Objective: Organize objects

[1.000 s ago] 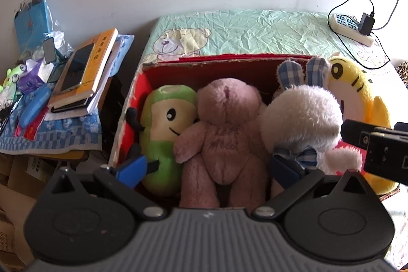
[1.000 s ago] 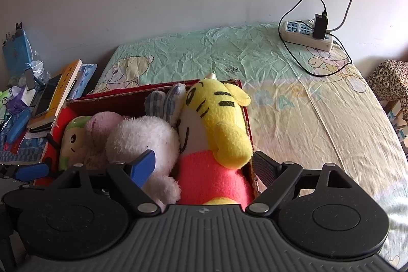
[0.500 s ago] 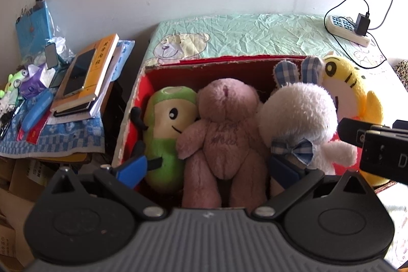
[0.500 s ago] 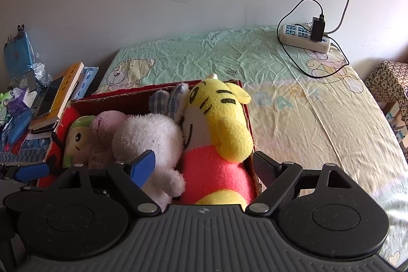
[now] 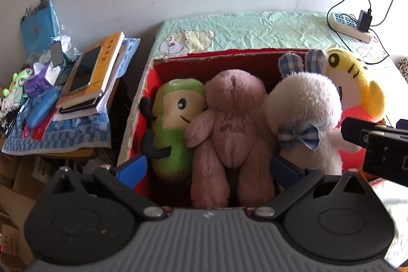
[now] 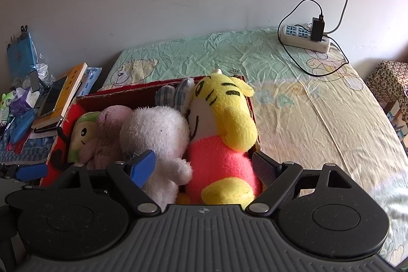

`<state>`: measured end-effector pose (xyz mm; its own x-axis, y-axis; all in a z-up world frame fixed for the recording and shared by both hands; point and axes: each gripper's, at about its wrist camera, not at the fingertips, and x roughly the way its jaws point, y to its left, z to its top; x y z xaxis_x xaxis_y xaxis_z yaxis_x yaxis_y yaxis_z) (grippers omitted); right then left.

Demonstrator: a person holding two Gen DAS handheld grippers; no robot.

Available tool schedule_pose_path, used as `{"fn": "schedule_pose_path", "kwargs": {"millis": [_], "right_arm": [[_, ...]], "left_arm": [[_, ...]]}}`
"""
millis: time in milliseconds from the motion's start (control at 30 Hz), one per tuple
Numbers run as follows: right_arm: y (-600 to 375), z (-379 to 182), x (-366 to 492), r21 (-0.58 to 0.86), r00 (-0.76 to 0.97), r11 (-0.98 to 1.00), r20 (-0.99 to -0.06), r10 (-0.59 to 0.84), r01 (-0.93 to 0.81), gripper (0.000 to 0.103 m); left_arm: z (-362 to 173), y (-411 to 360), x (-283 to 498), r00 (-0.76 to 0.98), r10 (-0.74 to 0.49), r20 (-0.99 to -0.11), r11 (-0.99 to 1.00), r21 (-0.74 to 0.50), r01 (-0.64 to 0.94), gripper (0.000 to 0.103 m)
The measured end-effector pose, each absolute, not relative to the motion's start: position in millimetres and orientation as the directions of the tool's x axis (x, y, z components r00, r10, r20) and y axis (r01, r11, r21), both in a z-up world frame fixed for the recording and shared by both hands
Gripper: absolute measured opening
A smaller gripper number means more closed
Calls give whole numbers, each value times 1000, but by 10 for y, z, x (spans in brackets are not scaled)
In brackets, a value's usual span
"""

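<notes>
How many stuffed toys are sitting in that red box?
4, side by side in the red box: green toy leftmost, pink bear next, white bunny third, yellow tiger rightmost. Smaller ones could be hidden underneath.

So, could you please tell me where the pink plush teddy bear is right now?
In the left wrist view, the pink plush teddy bear sits mid-row in the red cardboard box, between the green plush toy and white fluffy rabbit.

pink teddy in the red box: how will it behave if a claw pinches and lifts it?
The pink teddy looks plush, so probably soft and light; fingers would likely sink in. Its legs look unstiffened, so they would probably dangle. It is wedged between the green plush and white bunny, so lifting may drag them.
</notes>
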<state>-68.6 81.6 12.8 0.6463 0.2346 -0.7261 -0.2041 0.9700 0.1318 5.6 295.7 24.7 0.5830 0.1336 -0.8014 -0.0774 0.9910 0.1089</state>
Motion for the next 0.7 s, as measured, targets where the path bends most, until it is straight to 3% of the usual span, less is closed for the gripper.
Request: {"fn": "schedule_pose_path", "kwargs": {"millis": [700], "right_arm": [[818, 90, -735, 122, 641, 973, -735, 221, -196, 85]], "left_arm": [[160, 2951, 51, 579, 108, -808, 994, 83, -70, 102]]}}
